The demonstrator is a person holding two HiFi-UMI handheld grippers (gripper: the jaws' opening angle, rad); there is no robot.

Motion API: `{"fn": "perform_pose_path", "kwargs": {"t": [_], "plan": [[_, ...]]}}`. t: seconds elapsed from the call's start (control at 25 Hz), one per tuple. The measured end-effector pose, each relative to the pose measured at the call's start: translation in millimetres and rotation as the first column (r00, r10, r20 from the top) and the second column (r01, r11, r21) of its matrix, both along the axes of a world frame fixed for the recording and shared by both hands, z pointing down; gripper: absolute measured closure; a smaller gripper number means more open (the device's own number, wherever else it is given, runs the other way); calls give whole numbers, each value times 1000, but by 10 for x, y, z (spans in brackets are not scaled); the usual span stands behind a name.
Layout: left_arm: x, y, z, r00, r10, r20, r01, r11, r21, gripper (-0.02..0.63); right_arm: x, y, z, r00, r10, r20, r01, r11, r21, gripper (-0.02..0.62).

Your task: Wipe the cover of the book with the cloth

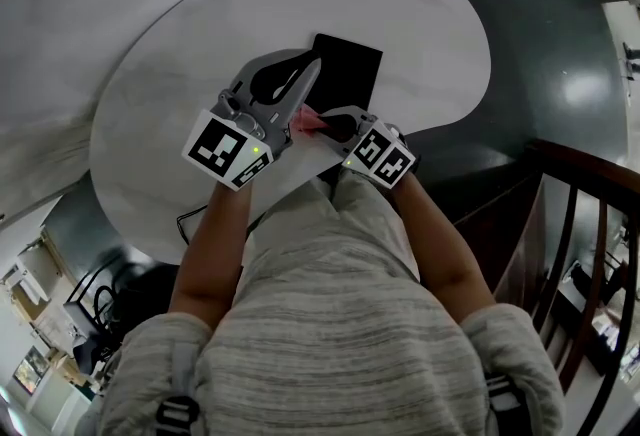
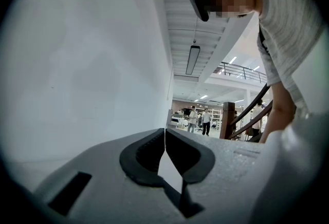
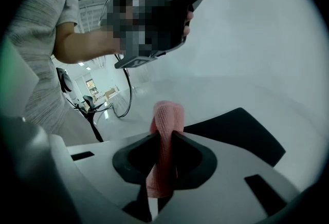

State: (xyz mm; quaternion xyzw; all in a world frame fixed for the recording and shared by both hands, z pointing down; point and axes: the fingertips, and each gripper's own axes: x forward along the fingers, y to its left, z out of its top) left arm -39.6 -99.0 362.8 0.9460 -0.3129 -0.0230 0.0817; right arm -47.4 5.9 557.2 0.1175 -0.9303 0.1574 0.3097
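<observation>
A black book (image 1: 352, 72) lies on the round white table (image 1: 170, 94), ahead of both grippers. My right gripper (image 1: 320, 122) is shut on a pink cloth (image 1: 306, 120), just short of the book's near edge. In the right gripper view the folded cloth (image 3: 167, 124) stands up between the jaws, with the book (image 3: 240, 134) lying just to their right. My left gripper (image 1: 312, 70) is shut with nothing in it, its tips at the book's left edge. In its own view the left gripper (image 2: 164, 134) points along the white tabletop (image 2: 87, 74).
The table's near edge (image 1: 300, 174) is close to the person's body. A wooden railing (image 1: 585, 214) and dark floor (image 1: 545, 54) lie to the right. A black cable (image 3: 127, 89) hangs past the table edge. Some people (image 2: 199, 117) stand far off.
</observation>
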Motion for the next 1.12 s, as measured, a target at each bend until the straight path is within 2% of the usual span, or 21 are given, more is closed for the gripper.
{"fn": "perform_pose_path", "kwargs": {"t": [0.48, 0.76, 1.12], "plan": [[239, -23, 76, 999, 33, 11, -33, 999, -18, 589, 721, -1015, -21, 981, 169, -98, -150, 973, 175, 543], [279, -87, 178, 999, 49, 14, -48, 998, -38, 589, 950, -1383, 101, 955, 253, -156, -218, 953, 208, 543], [283, -117, 254, 998, 55, 9, -54, 997, -50, 589, 947, -1457, 198, 946, 267, -183, -224, 949, 223, 543]]}}
